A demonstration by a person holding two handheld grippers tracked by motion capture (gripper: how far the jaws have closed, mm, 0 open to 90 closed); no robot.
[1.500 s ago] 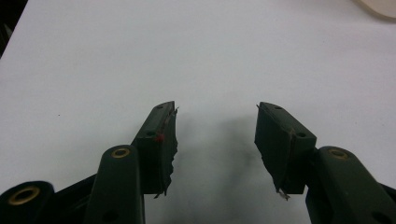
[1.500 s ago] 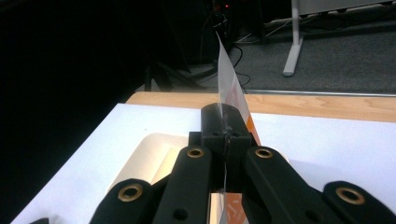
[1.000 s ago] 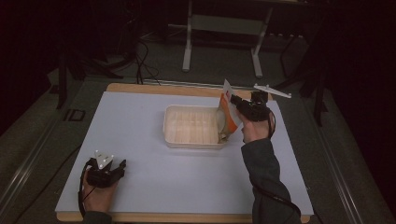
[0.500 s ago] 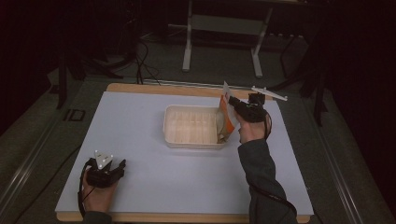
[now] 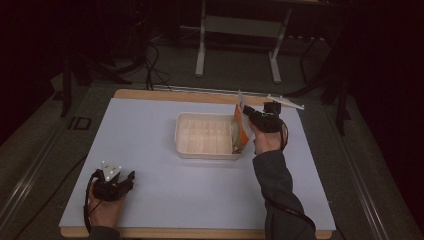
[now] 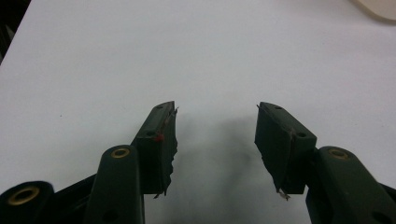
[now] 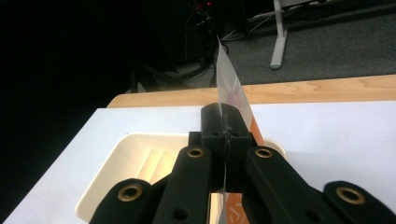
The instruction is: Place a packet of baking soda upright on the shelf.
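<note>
Right now your right gripper (image 5: 248,114) pinches the orange packet (image 5: 241,131) upright over the tray's (image 5: 206,150) three-o'clock end, likely to empty it; your left gripper (image 5: 120,181) rests wide open at seven o'clock on the counter (image 5: 150,130).

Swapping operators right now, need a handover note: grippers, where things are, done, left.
Right gripper: shut on the top edge of the orange packet, holding it upright over the right end of the white tray.
Left gripper: open, nothing between its jaws, resting near the front left corner of the table.
Done: packet gripped and brought to the tray; its lower end looks inside the tray's right end.
Left, probably: lower it fully into the tray and release. Whether it already touches the tray floor, I cannot tell.
</note>
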